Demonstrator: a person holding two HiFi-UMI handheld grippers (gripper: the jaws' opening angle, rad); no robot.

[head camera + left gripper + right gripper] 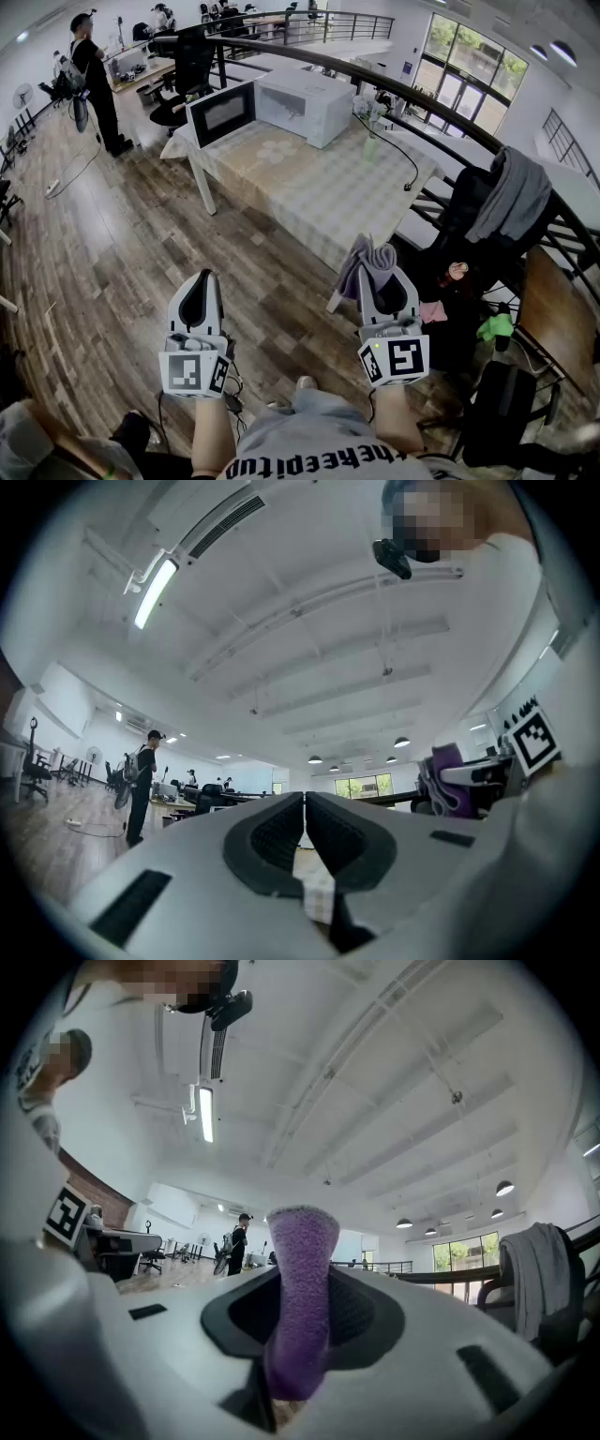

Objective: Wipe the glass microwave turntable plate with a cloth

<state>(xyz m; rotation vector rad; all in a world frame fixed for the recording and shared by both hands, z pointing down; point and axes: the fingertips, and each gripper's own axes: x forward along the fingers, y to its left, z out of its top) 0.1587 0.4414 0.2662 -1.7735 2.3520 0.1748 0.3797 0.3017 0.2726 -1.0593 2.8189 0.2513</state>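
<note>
A white microwave (302, 105) stands at the far end of the checked table (328, 192) with its door (222, 112) swung open to the left. No glass turntable plate shows in any view. My right gripper (377, 261) is held low near my body, short of the table, shut on a purple cloth (367, 260). In the right gripper view the purple cloth (302, 1288) stands up between the jaws. My left gripper (199, 281) hangs beside it over the floor, jaws closed together with nothing in them (303, 803).
A person (96, 80) stands at the back left by desks and a black office chair (190, 64). A pale green bottle (369, 146) and a black cable (398, 150) lie on the table. A curved railing (441, 112) and a chair draped with grey clothing (511, 197) are on the right.
</note>
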